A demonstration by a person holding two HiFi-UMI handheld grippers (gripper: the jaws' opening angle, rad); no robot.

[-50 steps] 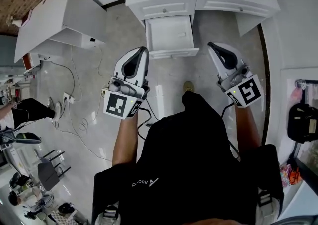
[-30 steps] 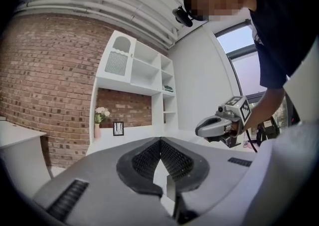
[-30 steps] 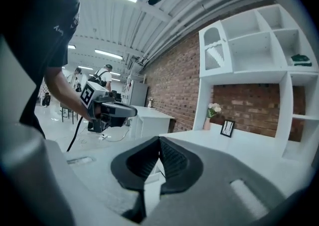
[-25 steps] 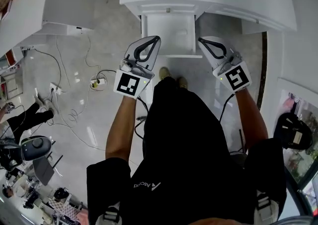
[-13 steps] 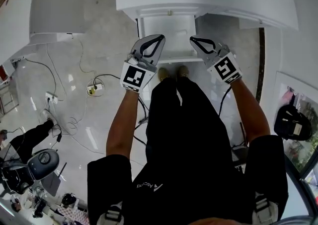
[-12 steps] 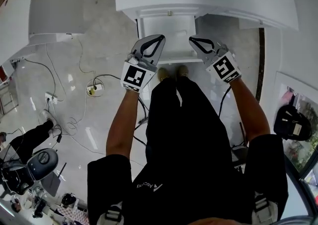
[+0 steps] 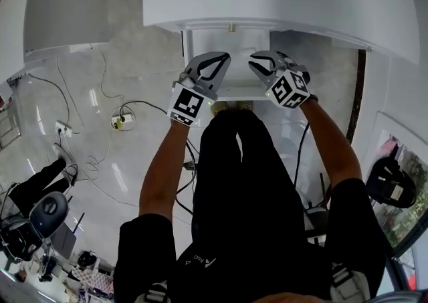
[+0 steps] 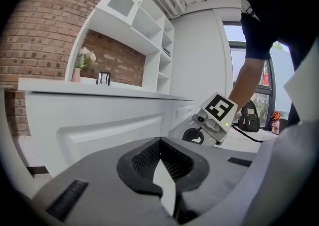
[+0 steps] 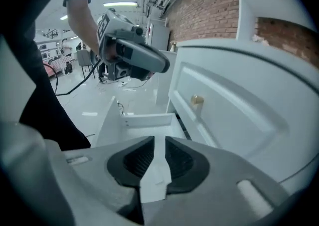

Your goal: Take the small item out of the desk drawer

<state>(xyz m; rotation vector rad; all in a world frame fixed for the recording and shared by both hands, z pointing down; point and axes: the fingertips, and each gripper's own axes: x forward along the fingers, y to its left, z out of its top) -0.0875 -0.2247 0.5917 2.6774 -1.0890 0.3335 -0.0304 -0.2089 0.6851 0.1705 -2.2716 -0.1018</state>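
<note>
The white desk drawer (image 7: 227, 39) stands pulled out under the desk top. In the right gripper view I see its pale inside (image 9: 142, 120), and no small item shows in it. My left gripper (image 7: 226, 58) hovers over the drawer's near left part; its fingertips touch, shut on nothing (image 8: 160, 138). My right gripper (image 7: 253, 60) hangs over the near right part, tilted down. Its jaws (image 9: 159, 139) have just been opening: a narrow gap runs between the pads, with nothing in it. Each gripper shows in the other's view: the right gripper (image 8: 193, 136) and the left gripper (image 9: 164, 66).
A closed drawer front with a gold knob (image 9: 197, 101) lies right of the open drawer. A white cabinet (image 7: 67, 7) stands at the left. Cables and a power strip (image 7: 119, 121) lie on the floor. Wall shelves hold a vase (image 8: 76, 74).
Both grippers have sunk toward the open drawer and drawn closer together. The desk now fills more of the head view's top.
</note>
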